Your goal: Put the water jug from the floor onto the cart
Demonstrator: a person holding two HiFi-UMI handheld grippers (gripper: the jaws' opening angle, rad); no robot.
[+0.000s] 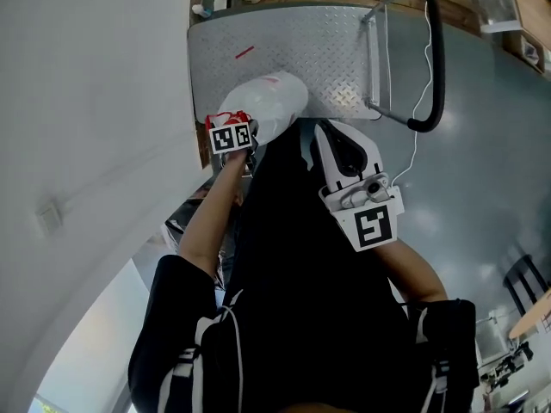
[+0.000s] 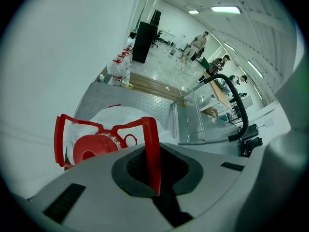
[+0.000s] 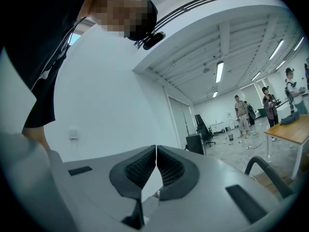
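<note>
progress: water jug (image 1: 267, 101) is off the floor, over the cart (image 1: 336, 50) deck's 7 o'clock corner; can't tell if it rests there yet. Set-down and release probably left.
left tool (image 2: 153, 178): clamped on the red handle (image 2: 150, 144).
right tool (image 3: 155, 168): jaws together, empty.
jug look: whitish body, red cap (image 2: 89, 149), tipped toward the left tool.

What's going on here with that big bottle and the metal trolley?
A person is working with a hand-held gripper in each hand. The left gripper is clamped on the red handle of a water jug, which is over the near end of the cart. I can't tell whether the jug rests on the metal deck yet. The right gripper is shut and empty, pointing out into the room.
</note>
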